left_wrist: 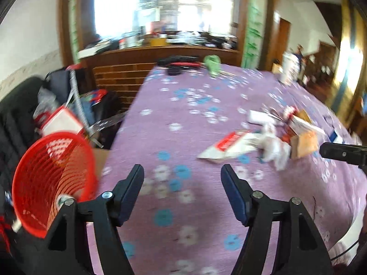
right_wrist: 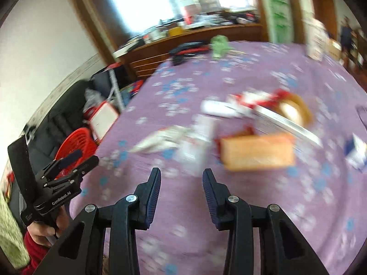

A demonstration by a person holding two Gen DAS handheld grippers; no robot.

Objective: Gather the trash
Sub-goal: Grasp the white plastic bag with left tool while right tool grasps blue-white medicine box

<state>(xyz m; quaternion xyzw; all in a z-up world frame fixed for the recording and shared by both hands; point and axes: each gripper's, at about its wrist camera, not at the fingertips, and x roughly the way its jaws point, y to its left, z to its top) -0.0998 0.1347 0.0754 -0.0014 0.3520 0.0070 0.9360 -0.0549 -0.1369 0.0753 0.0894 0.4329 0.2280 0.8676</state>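
In the left wrist view, the left hand-held gripper (left_wrist: pixel 182 171) is wide open above the purple tabletop (left_wrist: pixel 183 119). The trash pile (left_wrist: pixel 270 137) lies ahead on the right, and its red-and-white wrapper (left_wrist: pixel 227 146) runs lengthwise toward the left. The red basket (left_wrist: pixel 52 183) opens upward beside the tabletop edge.

In the right wrist view, the right hand-held gripper (right_wrist: pixel 181 174) is open and empty. An orange box (right_wrist: pixel 257 152), blurred, lies crosswise just ahead of it.

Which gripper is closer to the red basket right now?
Left. The left gripper hovers beside the red basket at the table's edge; the right gripper is farther, over the table.
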